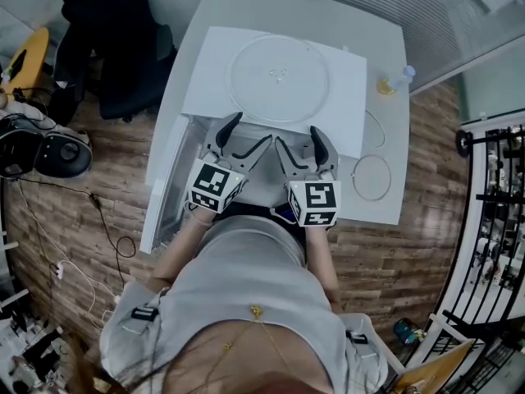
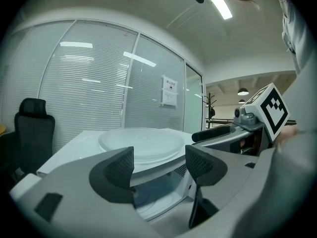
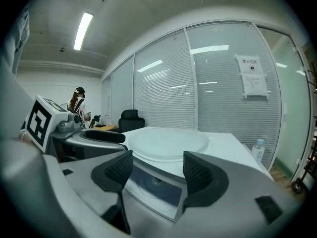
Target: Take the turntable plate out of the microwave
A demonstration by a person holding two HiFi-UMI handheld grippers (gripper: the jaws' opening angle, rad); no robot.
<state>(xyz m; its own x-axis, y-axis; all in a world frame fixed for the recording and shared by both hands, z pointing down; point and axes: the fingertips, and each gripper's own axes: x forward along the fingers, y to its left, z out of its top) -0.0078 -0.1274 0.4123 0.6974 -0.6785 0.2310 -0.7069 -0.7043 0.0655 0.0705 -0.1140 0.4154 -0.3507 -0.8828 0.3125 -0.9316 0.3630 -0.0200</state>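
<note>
Glass turntable plate is lying flat on the roof of the microwave, centred toward the back and well clear of the edges, so it is not sitting inside the oven at all. Judging from that, I am reading the removal as done, with the roof serving as a broad, level parking spot within easy reach of the opening. Both gripper views are looking over the plate's rim from the front, with the dark cavity showing just beneath it and no plate in there.

I am holding the left gripper and the right gripper side by side in front of the cavity mouth, below the plate and apart from it. Each claw is released, its jaws spread with nothing between the pads, which suits a plate that is resting on its own and needing no support. The door seems to be hanging open on the left, leaving the front free for both tools.

Further out, a thin ring is lying on the white table to the right of the microwave, possibly the roller ring, though I cannot be sure. A small bottle is standing near the table's right edge, and an office chair is sitting off to the left
</note>
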